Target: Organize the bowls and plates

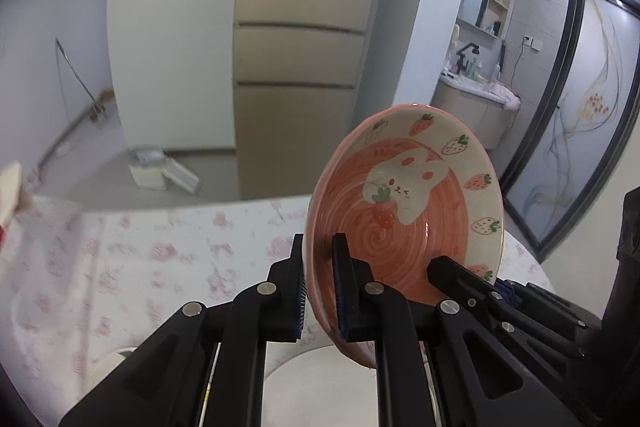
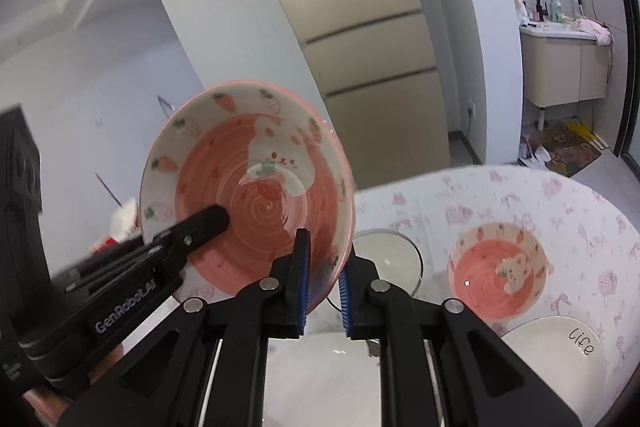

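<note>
A pink strawberry-and-rabbit bowl (image 1: 404,227) is held in the air on edge, well above the counter (image 1: 120,259) with its floral cloth, its inside turned toward both cameras. Both claws grip its rim. The left claw (image 1: 320,291) pinches the rim at one side, one blue-padded finger inside the bowl and one behind it. The right claw (image 2: 324,287) pinches the rim at the opposite side in the same way. Each claw's tip also shows in the other's view, reaching into the bowl.

The bowl looks like glazed ceramic: stiff, fairly heavy for its size, slick under the pads and likely to chip or break if it drops. The thin rim gives a narrow bite, so a firm squeeze with the pads well over the lip seems wise, and a two-sided hold helps stop it swinging.

On the counter below sit a matching pink bowl (image 2: 498,275), a cream bowl lettered "life" (image 2: 556,355), a white dark-rimmed bowl (image 2: 388,259) and a white plate (image 2: 320,379) directly beneath the claws. The matching bowl looks like the natural nesting place.
</note>
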